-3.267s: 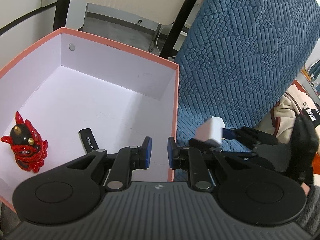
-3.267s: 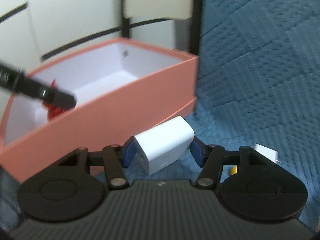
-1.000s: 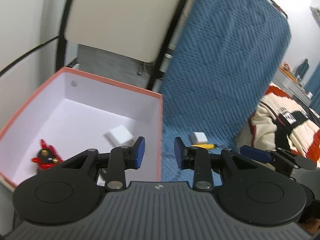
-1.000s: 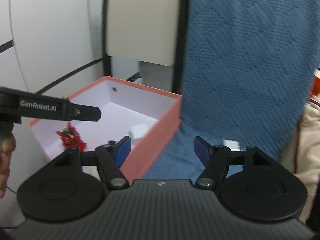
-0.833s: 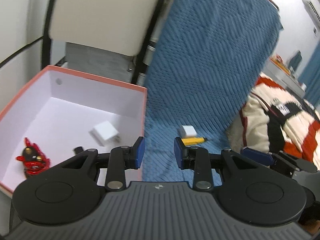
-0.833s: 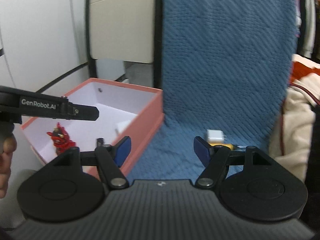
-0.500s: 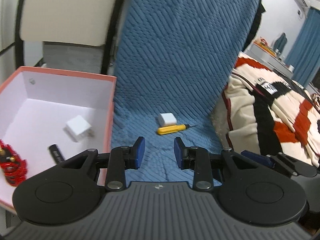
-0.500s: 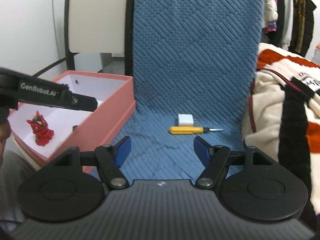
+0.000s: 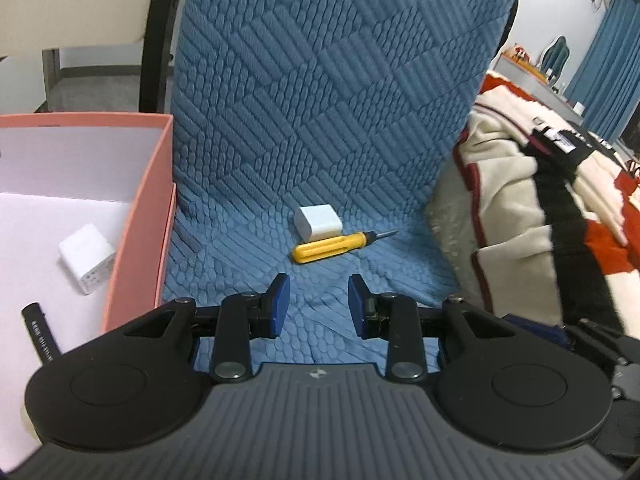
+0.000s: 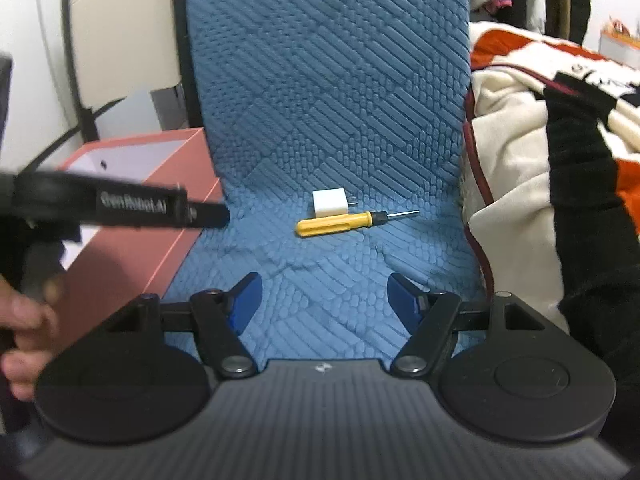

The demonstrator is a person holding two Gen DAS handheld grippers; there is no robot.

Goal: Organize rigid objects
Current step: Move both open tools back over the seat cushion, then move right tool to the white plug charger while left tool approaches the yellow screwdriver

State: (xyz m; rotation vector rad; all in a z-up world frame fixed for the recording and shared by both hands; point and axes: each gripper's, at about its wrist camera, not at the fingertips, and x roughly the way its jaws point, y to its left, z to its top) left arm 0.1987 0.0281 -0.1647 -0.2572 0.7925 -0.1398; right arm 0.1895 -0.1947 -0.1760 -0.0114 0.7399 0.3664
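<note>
Both grippers hang empty — left gripper (image 9: 319,304) narrowly parted, right gripper (image 10: 324,300) wider. Ahead, a white charger (image 9: 318,222) touches a yellow screwdriver (image 9: 334,246).

Both wrist cameras look forward and down past their tool fingers at the blue seat cover (image 9: 320,120); both see the screwdriver (image 10: 336,224) and white plug (image 9: 318,222).
</note>
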